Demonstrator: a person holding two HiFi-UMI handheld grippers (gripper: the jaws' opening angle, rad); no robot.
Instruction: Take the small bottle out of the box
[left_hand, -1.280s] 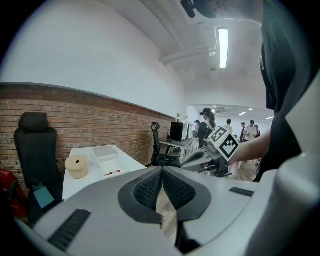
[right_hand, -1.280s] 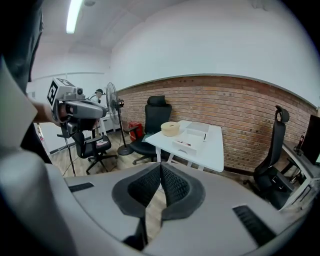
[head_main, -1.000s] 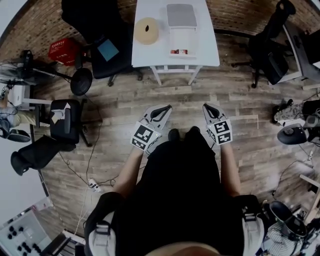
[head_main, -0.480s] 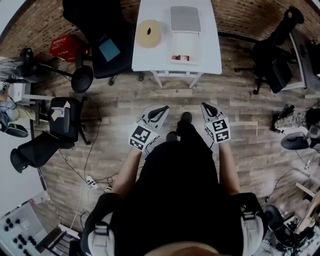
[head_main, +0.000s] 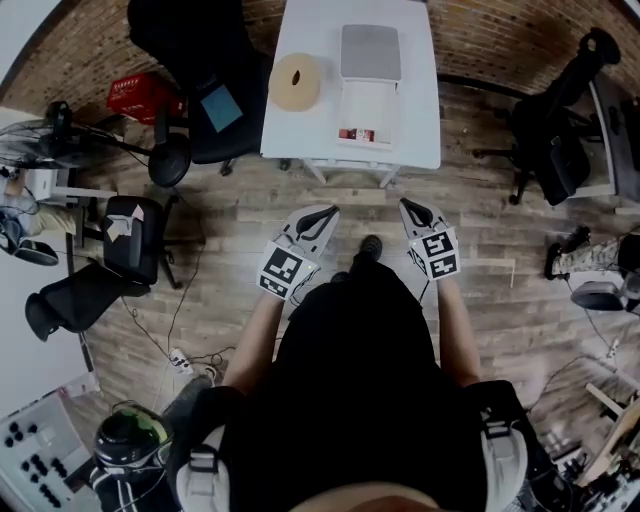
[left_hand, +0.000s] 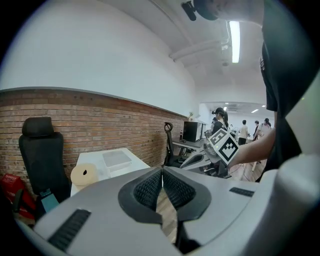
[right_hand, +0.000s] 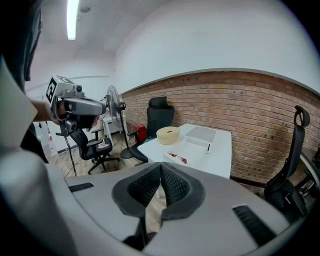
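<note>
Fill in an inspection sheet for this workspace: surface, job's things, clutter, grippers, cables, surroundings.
Surface: white table, ahead of the person.
Job's things: open box on the table; small bottle lying at its near end; lid beyond it.
Clutter: tape roll left of the box.
Grippers: left gripper and right gripper both shut, empty, over the floor.
Cables: thin cable and power strip on the floor.
Surroundings: office chair, brick wall.

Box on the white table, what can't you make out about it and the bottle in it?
Bottle: too small in the head view and right gripper view to read its label or tell its cap.
Box depth: white on white table, walls barely show.
Left gripper view: the left gripper covers the table's near part, so no bottle shows.
</note>
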